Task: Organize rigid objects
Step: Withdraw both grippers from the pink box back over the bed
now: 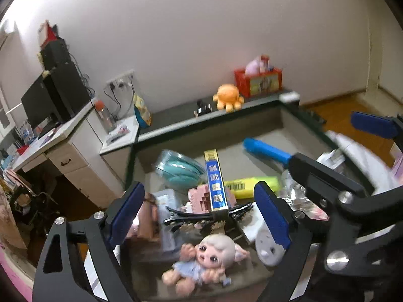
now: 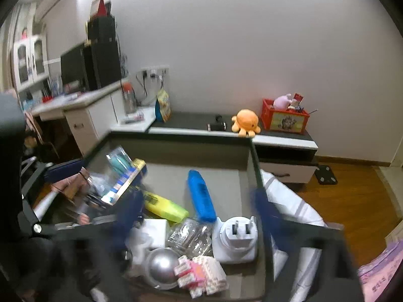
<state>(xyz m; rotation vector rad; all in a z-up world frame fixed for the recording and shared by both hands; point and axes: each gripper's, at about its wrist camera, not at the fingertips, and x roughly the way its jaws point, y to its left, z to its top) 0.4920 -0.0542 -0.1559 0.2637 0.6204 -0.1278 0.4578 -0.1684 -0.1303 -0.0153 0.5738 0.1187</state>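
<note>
Tongs on the left stand apart and hold nothing, above a doll, a black hair clip and an upright blue box. The right tongs, blurred, also gape over a white plug and clear jar. All lie jumbled in the grey bin; whether sorting is early or late cannot be told.

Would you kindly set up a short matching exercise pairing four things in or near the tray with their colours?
Things:
1. plush octopus
2. crate on the low cabinet
3. long case lying in the tray
4. wall plug adapter

Colours:
A. white
B. blue
C. orange
D. red

Pairs: 1-C, 2-D, 3-B, 4-A
</note>
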